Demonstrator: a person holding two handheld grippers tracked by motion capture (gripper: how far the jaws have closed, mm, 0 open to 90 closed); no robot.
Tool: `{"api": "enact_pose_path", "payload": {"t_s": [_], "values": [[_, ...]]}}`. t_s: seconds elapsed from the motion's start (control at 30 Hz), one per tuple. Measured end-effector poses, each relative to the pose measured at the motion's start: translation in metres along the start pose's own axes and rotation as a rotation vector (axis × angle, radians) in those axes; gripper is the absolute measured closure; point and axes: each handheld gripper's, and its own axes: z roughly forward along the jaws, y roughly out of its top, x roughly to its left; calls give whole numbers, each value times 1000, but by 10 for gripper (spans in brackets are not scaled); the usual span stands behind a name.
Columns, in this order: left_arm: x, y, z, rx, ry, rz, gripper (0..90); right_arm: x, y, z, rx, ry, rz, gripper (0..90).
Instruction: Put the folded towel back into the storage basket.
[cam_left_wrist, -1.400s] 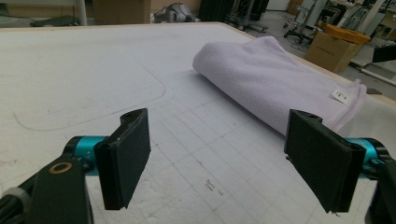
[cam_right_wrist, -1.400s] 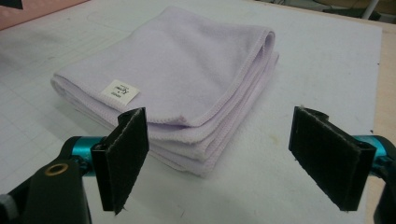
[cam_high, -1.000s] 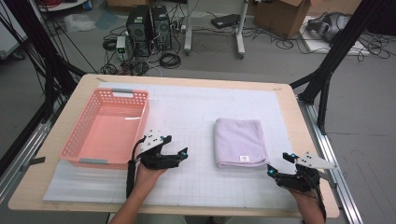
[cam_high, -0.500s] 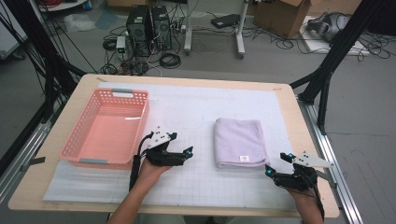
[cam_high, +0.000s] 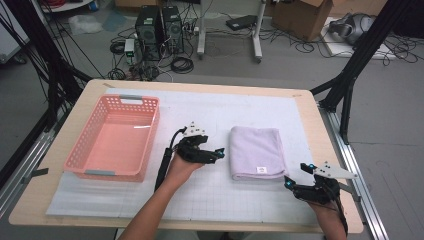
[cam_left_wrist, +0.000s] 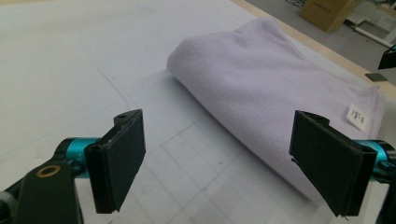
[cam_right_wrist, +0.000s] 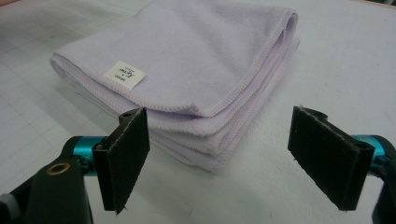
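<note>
One towel (cam_high: 257, 151), long axis fore-aft.

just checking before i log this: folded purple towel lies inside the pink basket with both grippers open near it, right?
Not quite. In the high view the folded purple towel lies on the white mat, right of the pink basket, not inside. Left gripper and right gripper are open near it.

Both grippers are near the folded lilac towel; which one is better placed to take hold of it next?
Probably the left. The left gripper, jaws open, sits just beside the folded towel at its folded edge. The right gripper is also open but farther off, facing the towel's near corner.
</note>
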Motion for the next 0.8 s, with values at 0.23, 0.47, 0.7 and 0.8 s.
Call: {"api": "enact_pose_path", "payload": {"t_s": [0.23,0.47,0.7,0.8], "values": [[-2,2,20,35,-13,-50,187,1,1,0,-3,4,1,193],[-7,6,35,69,-39,-80,187,0,1,0,-10,13,1,194],[-5,1,50,94,-40,-110,192,1,2,0,-9,19,-6,194],[-7,2,57,113,-22,-106,201,1,2,0,-5,21,-5,194]]}}
